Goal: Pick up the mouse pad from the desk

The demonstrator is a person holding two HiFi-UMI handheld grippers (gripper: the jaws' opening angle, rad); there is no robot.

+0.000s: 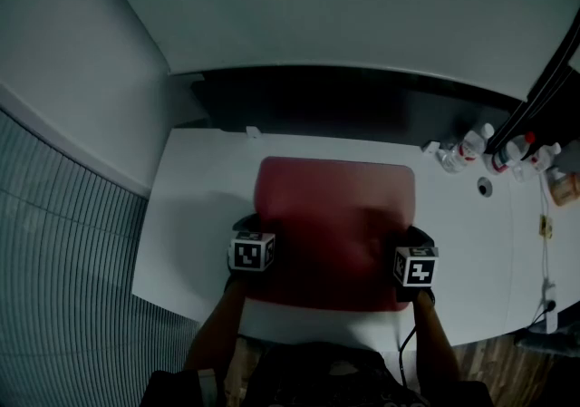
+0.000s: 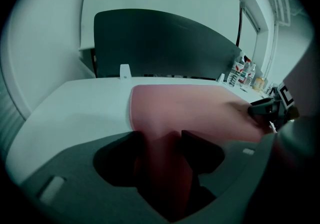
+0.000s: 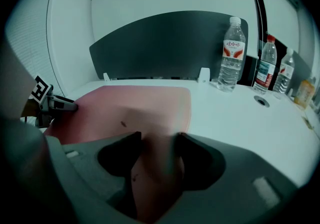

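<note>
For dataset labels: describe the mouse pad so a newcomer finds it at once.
On the white desk before the dark curved partition, the red rectangular mouse pad lies mid-desk, side edges pinched by the left gripper and right gripper. It is the only red flat sheet; clear plastic bottles stand far right.

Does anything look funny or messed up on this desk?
Only the red mouse pad: its near edge isn't flat, because the left gripper and right gripper each pinch it into a raised fold at a near corner. It also has a small dark speck. The water bottles stand upright and nothing is spilled.
</note>
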